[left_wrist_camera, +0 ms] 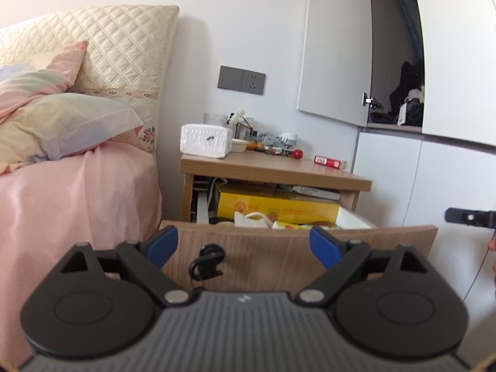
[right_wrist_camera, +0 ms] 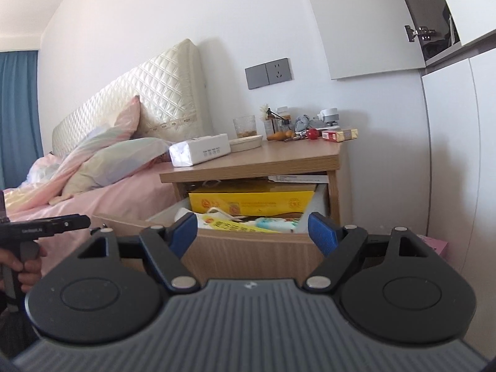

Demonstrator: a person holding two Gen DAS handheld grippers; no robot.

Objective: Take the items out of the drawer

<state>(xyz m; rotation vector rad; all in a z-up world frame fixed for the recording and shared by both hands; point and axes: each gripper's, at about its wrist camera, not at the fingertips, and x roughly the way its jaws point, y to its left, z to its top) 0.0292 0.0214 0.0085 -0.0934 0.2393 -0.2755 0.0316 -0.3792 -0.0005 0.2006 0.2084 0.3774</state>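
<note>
The nightstand's wooden drawer [left_wrist_camera: 279, 257] [right_wrist_camera: 248, 248] is pulled out. Inside lie a yellow box [left_wrist_camera: 279, 207] [right_wrist_camera: 251, 201], a white cup-like item [left_wrist_camera: 252, 220] and colourful packets [right_wrist_camera: 248, 224]. A black ring handle [left_wrist_camera: 207, 262] hangs on the drawer front. My left gripper [left_wrist_camera: 245, 246] is open just in front of the drawer front, nothing between its blue pads. My right gripper [right_wrist_camera: 252, 232] is open too, level with the drawer's top edge, holding nothing. The other gripper shows at each view's edge [left_wrist_camera: 469, 217] [right_wrist_camera: 43, 226], held by a hand [right_wrist_camera: 23, 263].
The nightstand top [left_wrist_camera: 266, 167] [right_wrist_camera: 263, 158] carries a white tissue pack [left_wrist_camera: 206, 141] [right_wrist_camera: 200, 152], a glass [right_wrist_camera: 245, 127], small bottles and a red packet [left_wrist_camera: 330, 161]. A pink bed [left_wrist_camera: 71, 192] is on the left. White cupboards [left_wrist_camera: 434, 186] stand to the right, one door ajar [left_wrist_camera: 334, 46].
</note>
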